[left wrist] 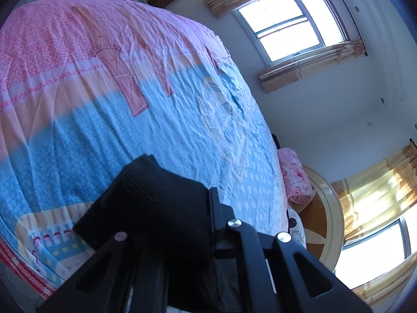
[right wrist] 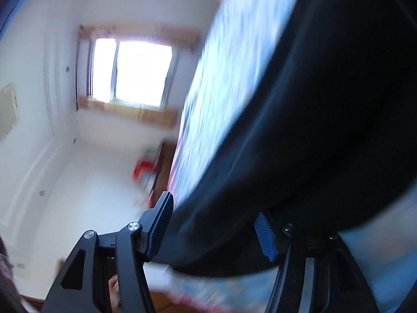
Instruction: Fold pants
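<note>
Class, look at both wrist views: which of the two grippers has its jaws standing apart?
The right gripper: its blue-padded fingers stand apart with the black pants between them. The left gripper is closed tight on the pants.

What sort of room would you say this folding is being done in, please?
Most likely a bedroom in a home. A wide bed with a pink and blue cover fills the left wrist view, curtained windows light the white walls, and a pink blanket lies beside the bed.

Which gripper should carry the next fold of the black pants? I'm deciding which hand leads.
Probably the left gripper: it is shut on the black pants over the bedspread. The right gripper has cloth between its jaws, but they stand apart, so it must close first.
</note>
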`<state>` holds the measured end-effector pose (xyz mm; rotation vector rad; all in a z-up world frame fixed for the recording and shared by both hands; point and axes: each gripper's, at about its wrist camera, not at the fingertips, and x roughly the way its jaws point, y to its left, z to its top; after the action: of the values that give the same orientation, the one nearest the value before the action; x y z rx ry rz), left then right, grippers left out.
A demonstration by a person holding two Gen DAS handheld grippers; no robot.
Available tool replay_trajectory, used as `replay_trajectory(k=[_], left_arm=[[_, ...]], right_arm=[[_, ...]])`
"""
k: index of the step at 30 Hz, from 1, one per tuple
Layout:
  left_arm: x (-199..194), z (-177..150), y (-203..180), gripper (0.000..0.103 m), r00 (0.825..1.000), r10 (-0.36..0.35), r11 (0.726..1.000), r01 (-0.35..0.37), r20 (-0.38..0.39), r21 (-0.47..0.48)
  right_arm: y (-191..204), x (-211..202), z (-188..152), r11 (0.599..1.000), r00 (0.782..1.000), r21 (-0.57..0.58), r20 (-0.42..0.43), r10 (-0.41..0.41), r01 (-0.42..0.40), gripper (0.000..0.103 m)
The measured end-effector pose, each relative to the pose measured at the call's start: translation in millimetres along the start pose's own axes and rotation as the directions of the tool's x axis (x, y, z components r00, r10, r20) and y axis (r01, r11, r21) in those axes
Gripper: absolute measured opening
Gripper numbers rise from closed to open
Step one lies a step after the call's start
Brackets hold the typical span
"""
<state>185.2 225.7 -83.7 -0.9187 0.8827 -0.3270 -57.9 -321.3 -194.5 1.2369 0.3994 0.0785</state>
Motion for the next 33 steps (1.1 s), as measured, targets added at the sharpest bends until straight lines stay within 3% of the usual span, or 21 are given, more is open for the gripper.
replay_trajectory(k=[2,4,5,6,12,14,17,20,22,23,24,25,26,28,29,30,32,33], left_arm=[[4,-4,3,0.008,0.999,0.041,0.999,-0.041,-0.008,0.030],[8,-8,5,0.008,0.997,0.077,0.995,-0.075,-0.018,0.059],[10,-10,8,0.008,0.995,0.093,0.993,-0.091,-0.027,0.071],[12,-11,12,0.008,0.993,0.108,0.991,-0.104,-0.041,0.084],[15,-24,34,0.016,0.977,0.200,0.970,-0.186,-0.077,0.157],[20,-30,45,0.017,0.968,0.235,0.961,-0.218,-0.089,0.171],[20,-37,49,0.017,0.973,0.222,0.958,-0.206,-0.063,0.199],[20,-44,37,0.017,0.963,0.270,0.924,-0.253,-0.021,0.287],[17,-49,23,0.024,0.944,0.326,0.863,-0.318,0.047,0.392],[14,-51,18,0.037,0.930,0.356,0.830,-0.358,0.088,0.427],[11,-51,15,0.057,0.912,0.391,0.797,-0.403,0.125,0.449],[7,-52,14,0.066,0.878,0.443,0.751,-0.473,0.178,0.462],[2,-50,16,0.075,0.859,0.467,0.726,-0.507,0.209,0.464],[-10,-44,21,0.075,0.850,0.474,0.719,-0.524,0.229,0.457],[-15,-40,24,0.075,0.844,0.480,0.721,-0.534,0.238,0.441],[-25,-34,28,0.075,0.836,0.485,0.732,-0.549,0.258,0.403],[-51,-22,34,0.075,0.815,0.481,0.756,-0.572,0.323,0.317],[-61,-18,33,0.075,0.804,0.475,0.761,-0.579,0.358,0.293]], right_arm=[[-2,-18,13,0.998,0.996,-0.044,0.078,-0.048,0.051,0.059],[-1,-26,20,0.995,0.995,-0.074,0.076,-0.068,0.074,0.036],[2,-27,21,0.986,0.992,-0.117,0.070,-0.109,0.116,0.011],[9,-28,21,0.969,0.984,-0.177,0.071,-0.161,0.171,0.006],[14,-57,27,0.955,0.977,-0.224,0.136,-0.167,0.194,0.006],[10,-55,15,0.939,0.968,-0.240,0.116,-0.224,0.247,0.006],[-13,-58,14,0.932,0.956,-0.213,0.073,-0.284,0.293,0.006],[-19,-59,10,0.931,0.956,-0.219,0.095,-0.277,0.291,0.006],[-13,-60,11,0.922,0.952,-0.238,0.083,-0.295,0.307,0.007],[-10,-60,11,0.921,0.951,-0.238,0.068,-0.301,0.309,0.010],[-9,-62,12,0.927,0.951,-0.218,0.041,-0.305,0.307,0.015],[-8,-64,14,0.931,0.951,-0.199,0.028,-0.308,0.307,0.017],[-8,-71,14,0.930,0.946,-0.175,0.032,-0.323,0.324,0.019],[2,-86,9,0.903,0.914,-0.151,0.126,-0.387,0.403,0.031],[5,-91,6,0.886,0.896,-0.153,0.162,-0.414,0.437,0.048],[14,-97,4,0.856,0.865,-0.164,0.213,-0.454,0.490,0.055],[31,-104,3,0.811,0.817,-0.179,0.296,-0.495,0.557,0.055],[40,-101,4,0.810,0.824,-0.207,0.302,-0.480,0.548,0.055]])
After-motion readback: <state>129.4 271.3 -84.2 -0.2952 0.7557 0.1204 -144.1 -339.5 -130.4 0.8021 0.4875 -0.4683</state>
